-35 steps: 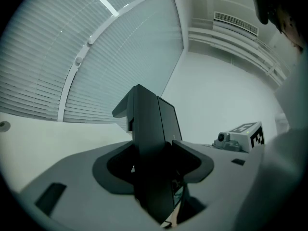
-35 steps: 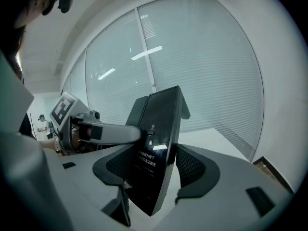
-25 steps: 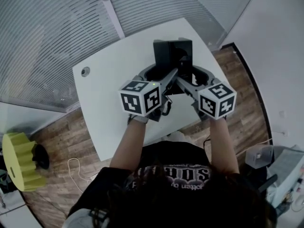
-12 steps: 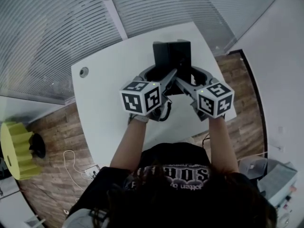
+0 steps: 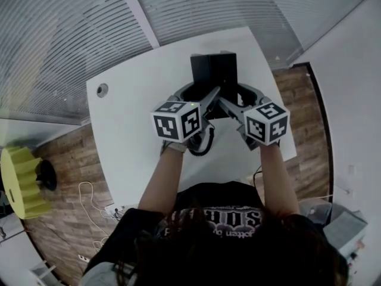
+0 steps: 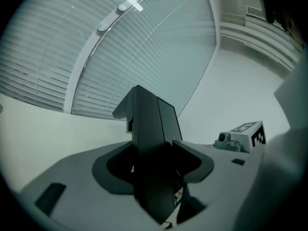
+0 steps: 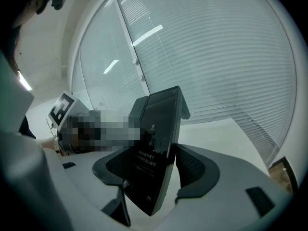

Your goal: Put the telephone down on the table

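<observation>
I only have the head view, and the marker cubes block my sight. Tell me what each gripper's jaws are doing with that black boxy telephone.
Observer: In the left gripper view, the left gripper has both jaws pressed against the black boxy telephone.
Operator: Now report the right one.
Observer: The right gripper clamps it too, jaws on either side of the body.
Operator: Tell me which face points that way.
Observer: A flat glossy face with white print faces the right gripper's camera.

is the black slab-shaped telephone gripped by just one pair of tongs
No, the left tongs and the right tongs are both shut on the black slab-shaped telephone.
</observation>
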`<state>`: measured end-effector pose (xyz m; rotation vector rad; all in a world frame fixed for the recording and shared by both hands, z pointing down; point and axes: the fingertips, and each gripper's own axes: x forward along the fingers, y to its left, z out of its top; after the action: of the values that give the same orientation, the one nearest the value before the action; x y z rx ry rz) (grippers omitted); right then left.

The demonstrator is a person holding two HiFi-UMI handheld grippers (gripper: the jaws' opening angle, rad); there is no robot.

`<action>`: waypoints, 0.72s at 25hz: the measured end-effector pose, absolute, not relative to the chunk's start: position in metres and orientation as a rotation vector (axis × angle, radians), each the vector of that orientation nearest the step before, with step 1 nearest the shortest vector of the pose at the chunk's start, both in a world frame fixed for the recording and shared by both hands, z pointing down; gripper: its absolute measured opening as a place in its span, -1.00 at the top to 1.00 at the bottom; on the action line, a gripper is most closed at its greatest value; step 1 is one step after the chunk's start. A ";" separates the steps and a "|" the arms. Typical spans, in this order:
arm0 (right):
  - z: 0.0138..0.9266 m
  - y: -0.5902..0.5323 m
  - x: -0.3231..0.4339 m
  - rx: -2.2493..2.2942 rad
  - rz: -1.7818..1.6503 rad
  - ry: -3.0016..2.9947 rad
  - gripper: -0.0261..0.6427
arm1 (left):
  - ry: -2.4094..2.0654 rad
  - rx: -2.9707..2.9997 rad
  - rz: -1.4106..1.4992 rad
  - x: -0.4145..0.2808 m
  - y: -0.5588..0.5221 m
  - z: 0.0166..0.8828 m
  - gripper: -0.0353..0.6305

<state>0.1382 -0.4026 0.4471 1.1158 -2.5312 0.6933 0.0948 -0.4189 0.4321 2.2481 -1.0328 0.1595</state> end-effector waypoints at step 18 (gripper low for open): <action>0.505 -0.436 0.135 1.024 0.799 -2.465 0.08 | -1.053 2.123 0.190 0.090 -0.452 0.491 0.18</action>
<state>0.1353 -0.4357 0.5049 1.0238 -2.4647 0.7988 0.0902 -0.4516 0.4907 2.1226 -1.0527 0.1903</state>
